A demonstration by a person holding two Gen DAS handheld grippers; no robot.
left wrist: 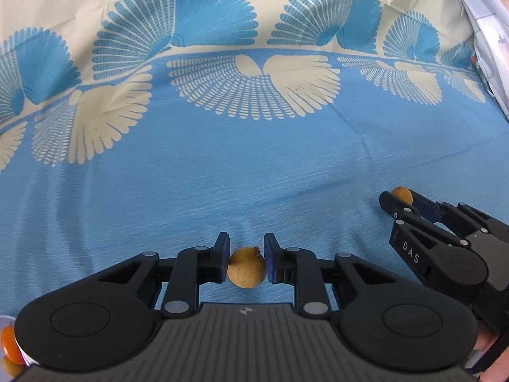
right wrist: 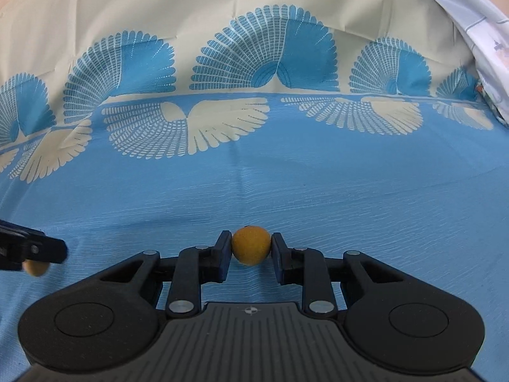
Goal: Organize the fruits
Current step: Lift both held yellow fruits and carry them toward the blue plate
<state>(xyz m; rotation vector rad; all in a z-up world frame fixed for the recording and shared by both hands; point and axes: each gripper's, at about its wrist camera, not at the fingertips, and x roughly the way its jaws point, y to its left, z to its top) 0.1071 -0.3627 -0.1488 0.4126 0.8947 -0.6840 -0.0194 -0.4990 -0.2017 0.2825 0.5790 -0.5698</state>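
A blue cloth (left wrist: 222,175) with cream fan patterns covers the whole surface, a white sheet (left wrist: 486,31) at its far right edge. Left gripper (left wrist: 247,256): jaws narrowed around a tan fruit (left wrist: 247,267) (stem stub upward), both pads touching its sides. Right gripper (right wrist: 251,248): jaws closed on a smooth orange-yellow fruit (right wrist: 251,245), held near the fingertips. At the lower left corner of the left view, more fruits (left wrist: 9,343) sit against a white rim (left wrist: 6,320).

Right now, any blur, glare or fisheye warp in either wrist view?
Left wrist: sharp, no glare; the tablecloth border bows heavily. Right wrist: sharp on the fruit in the right tongs; same bowing, corners vignetted, soft even light.
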